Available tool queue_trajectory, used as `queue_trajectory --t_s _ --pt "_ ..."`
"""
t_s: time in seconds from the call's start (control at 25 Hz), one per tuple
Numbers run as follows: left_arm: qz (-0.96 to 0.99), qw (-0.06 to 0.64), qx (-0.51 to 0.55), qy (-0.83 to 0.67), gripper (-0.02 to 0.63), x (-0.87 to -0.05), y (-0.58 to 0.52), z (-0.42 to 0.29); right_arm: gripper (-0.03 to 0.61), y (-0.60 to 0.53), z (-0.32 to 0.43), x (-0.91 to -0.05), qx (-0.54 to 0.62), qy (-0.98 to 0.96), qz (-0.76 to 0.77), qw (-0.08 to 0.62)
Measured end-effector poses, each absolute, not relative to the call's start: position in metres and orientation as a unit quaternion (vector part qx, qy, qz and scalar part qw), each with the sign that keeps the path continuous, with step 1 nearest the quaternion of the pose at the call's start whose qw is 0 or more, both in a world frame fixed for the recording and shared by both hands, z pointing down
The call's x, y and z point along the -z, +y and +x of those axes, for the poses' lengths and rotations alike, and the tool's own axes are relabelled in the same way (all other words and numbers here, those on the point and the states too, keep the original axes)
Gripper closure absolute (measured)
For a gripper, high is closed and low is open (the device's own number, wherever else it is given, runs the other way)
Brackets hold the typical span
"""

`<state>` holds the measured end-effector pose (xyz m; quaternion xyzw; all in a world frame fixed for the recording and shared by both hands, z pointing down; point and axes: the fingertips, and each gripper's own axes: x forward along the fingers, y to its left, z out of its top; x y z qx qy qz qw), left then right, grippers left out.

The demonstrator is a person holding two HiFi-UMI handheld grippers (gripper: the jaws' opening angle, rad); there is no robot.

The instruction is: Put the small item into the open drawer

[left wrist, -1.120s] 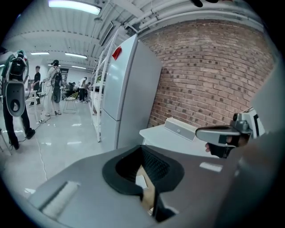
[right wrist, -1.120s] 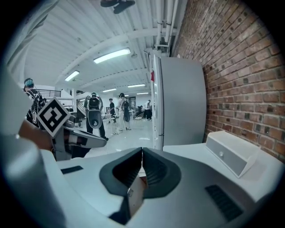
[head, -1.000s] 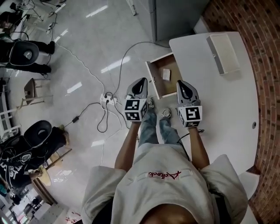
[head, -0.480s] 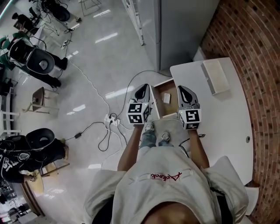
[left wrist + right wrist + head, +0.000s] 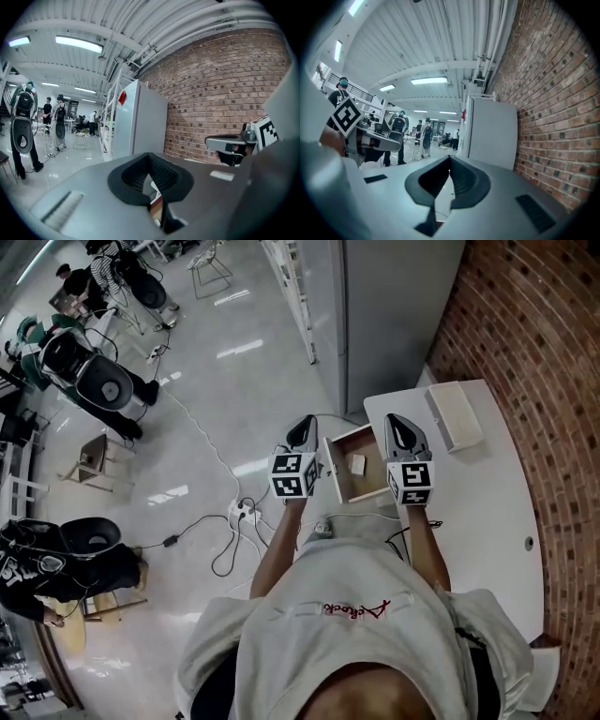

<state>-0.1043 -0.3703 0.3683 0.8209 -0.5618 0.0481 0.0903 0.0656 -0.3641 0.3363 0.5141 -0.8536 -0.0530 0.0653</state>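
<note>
In the head view the wooden drawer [image 5: 332, 471] stands pulled out from the white table [image 5: 478, 512]. A small pale item [image 5: 357, 464] lies inside it. My left gripper [image 5: 302, 420] hovers just left of the drawer and my right gripper [image 5: 397, 417] just right of it, above the table's edge. Both are shut and hold nothing. The left gripper view has its jaws [image 5: 149, 156] closed and level, facing the brick wall. The right gripper's jaws [image 5: 450, 158] are also closed, pointing across the room. Neither gripper view shows the drawer or the item.
A flat white box [image 5: 454, 416] lies on the table's far end beside the brick wall [image 5: 525, 343]. A tall grey cabinet [image 5: 394, 315] stands behind the table. Cables and a power strip [image 5: 242, 512] lie on the floor at left. People [image 5: 75, 362] and chairs are far left.
The head camera has risen and tilted up, so more of the room shows. Both grippers stay shut either side of the drawer. The item stays in the drawer.
</note>
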Motion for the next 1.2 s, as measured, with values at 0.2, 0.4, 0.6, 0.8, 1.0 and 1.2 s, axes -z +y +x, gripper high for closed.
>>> queue_trajectory --t_s 0.2,0.4,0.6,0.8,1.0,1.2 --pt "0.815 0.085 -0.045 -0.571 0.604 -0.364 -0.363 -0.107 0.566 -0.356 0.068 -0.335 0.058 -0.855 0.512 0.068" --pt "0.815 0.080 -0.043 -0.572 0.604 -0.361 -0.363 -0.094 0.566 -0.356 0.079 -0.339 0.057 -0.855 0.510 0.068" --pt "0.816 0.079 -0.041 -0.572 0.604 -0.363 -0.362 -0.080 0.566 -0.355 0.091 -0.346 0.046 -0.856 0.510 0.066" --pt "0.815 0.077 -0.041 -0.573 0.604 -0.361 -0.356 -0.089 0.566 -0.349 0.081 -0.344 0.047 -0.857 0.509 0.069" --pt "0.813 0.080 -0.044 -0.575 0.604 -0.365 -0.357 -0.089 0.566 -0.350 0.082 -0.347 0.046 -0.857 0.509 0.073" --pt "0.813 0.075 -0.044 -0.575 0.604 -0.364 -0.360 -0.090 0.566 -0.354 0.078 -0.344 0.056 -0.856 0.508 0.073"
